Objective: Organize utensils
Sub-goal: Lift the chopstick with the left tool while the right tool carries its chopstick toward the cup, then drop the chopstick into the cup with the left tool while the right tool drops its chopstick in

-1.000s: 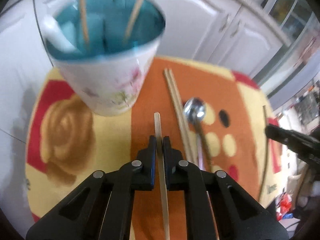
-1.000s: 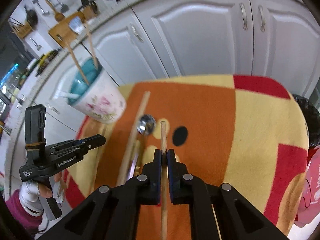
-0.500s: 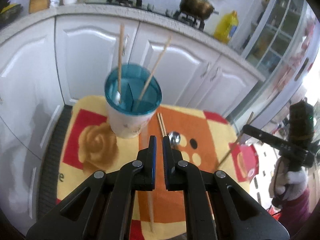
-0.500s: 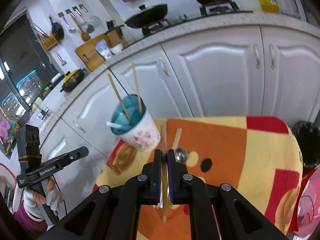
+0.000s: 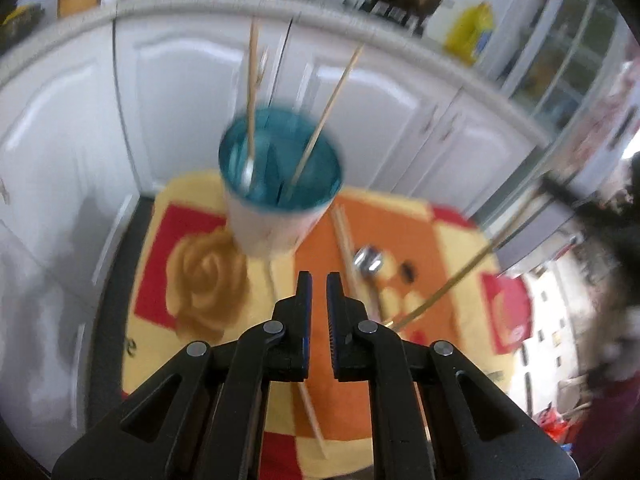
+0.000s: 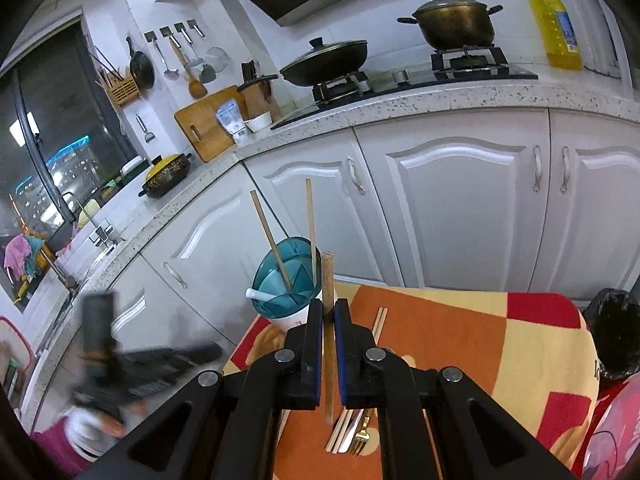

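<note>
A white floral cup with a teal inside point(image 5: 276, 216) point(image 6: 286, 292) stands on a red, orange and yellow cloth point(image 5: 192, 280) point(image 6: 460, 344). It holds two chopsticks point(image 5: 251, 92) point(image 6: 272, 240) and a white spoon point(image 6: 260, 295). My right gripper point(image 6: 328, 312) is shut on a wooden chopstick point(image 6: 328, 280), raised above the cloth; it shows at the right in the left wrist view point(image 5: 460, 280). My left gripper point(image 5: 316, 280) is slightly apart with nothing between its fingers. One chopstick point(image 5: 308, 412) lies below it. A chopstick pair point(image 5: 346, 240) point(image 6: 378, 322), a metal spoon point(image 5: 368, 260) and a gold fork point(image 6: 360, 436) lie on the cloth.
White cabinet doors point(image 6: 440, 208) stand behind the cloth. A black bin point(image 6: 612, 332) is at the right. The counter above holds pots on a stove point(image 6: 452, 20), a yellow bottle point(image 6: 556, 24) and a cutting board point(image 6: 208, 124).
Both grippers have lifted well above the cloth. My right gripper carried its chopstick up. My left gripper let go of its chopstick, which now lies on the cloth.
</note>
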Action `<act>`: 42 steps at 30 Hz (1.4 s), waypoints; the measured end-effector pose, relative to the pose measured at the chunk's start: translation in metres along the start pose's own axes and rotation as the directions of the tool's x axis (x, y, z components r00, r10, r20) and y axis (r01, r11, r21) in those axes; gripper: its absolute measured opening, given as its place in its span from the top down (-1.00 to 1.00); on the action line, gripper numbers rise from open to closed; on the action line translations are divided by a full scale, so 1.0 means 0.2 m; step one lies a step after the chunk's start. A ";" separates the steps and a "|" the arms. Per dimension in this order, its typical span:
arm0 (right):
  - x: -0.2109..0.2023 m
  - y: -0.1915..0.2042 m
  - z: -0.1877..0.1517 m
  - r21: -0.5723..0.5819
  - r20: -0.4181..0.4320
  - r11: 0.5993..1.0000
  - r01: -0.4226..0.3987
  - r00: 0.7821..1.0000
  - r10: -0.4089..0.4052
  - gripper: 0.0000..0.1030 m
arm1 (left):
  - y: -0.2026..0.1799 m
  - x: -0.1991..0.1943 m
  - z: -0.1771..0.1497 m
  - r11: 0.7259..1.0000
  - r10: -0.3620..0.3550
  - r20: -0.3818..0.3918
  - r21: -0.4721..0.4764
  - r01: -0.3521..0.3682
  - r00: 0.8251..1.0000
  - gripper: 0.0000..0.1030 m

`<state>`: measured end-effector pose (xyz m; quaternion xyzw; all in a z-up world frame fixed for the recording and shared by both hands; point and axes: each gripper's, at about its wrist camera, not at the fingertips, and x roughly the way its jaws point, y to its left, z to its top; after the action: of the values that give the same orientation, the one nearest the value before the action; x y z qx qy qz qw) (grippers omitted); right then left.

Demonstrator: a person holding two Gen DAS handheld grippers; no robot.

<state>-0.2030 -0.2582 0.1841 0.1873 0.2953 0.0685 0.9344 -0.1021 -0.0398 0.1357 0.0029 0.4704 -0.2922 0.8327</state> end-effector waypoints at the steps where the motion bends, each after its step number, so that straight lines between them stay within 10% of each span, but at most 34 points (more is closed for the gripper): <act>1: 0.00 -0.01 0.00 0.004 -0.002 1.000 0.000 1.000 0.000 0.90 | 0.01 0.09 -0.02 1.000 0.016 -0.031 -0.013 -0.016 0.999 0.87; 12: 0.00 -0.03 -0.01 0.010 -0.018 1.000 -0.009 1.000 0.009 0.90 | 0.03 0.68 -0.06 0.981 0.188 -0.148 -0.011 -0.192 0.971 0.66; 16: 0.00 -0.02 -0.01 0.006 -0.017 1.000 -0.020 1.000 0.020 0.90 | 0.07 0.67 -0.07 0.991 0.119 -0.173 -0.035 -0.127 0.978 0.88; 27: 0.01 0.06 0.04 -0.028 0.001 0.999 -0.046 0.999 0.046 0.90 | 0.19 -0.03 -0.03 0.996 -0.066 0.021 -0.066 0.067 0.998 0.91; 42: 0.04 0.19 0.33 -0.099 0.072 0.994 -0.054 0.996 0.061 0.90 | 0.08 -0.67 0.33 0.989 -0.140 0.288 -0.003 0.147 0.947 0.92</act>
<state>-0.1586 -0.2412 0.2449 0.1524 0.2508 0.1026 0.9505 -0.0938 0.0201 0.2732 -0.0838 0.3470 -0.3437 0.8686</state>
